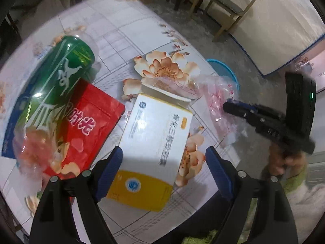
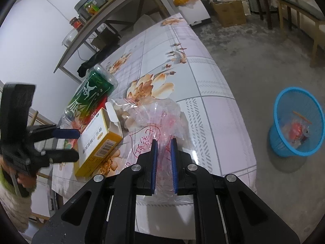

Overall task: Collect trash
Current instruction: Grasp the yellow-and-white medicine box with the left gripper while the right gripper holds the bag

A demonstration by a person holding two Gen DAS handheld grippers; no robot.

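My left gripper (image 1: 164, 152) is open and hovers over a white and yellow carton (image 1: 158, 140), whose flap end is open; the pads do not touch it. Left of the carton lie a red snack pouch (image 1: 91, 122) and a green-labelled plastic bottle (image 1: 61, 81) on its side. My right gripper (image 2: 164, 142) is shut on a crumpled clear plastic bag (image 2: 156, 111) with red print, which rests on the table. The left wrist view shows that bag (image 1: 217, 101) and the right gripper (image 1: 226, 105) at the right. The right wrist view shows the left gripper (image 2: 77, 145) beside the carton (image 2: 99, 142).
A flowered tablecloth (image 2: 203, 81) covers the table; its edge runs along the right. A blue mesh basket (image 2: 284, 148) with some trash in it stands on the concrete floor to the right. Chairs, a cardboard box and a shelf with jars stand further off.
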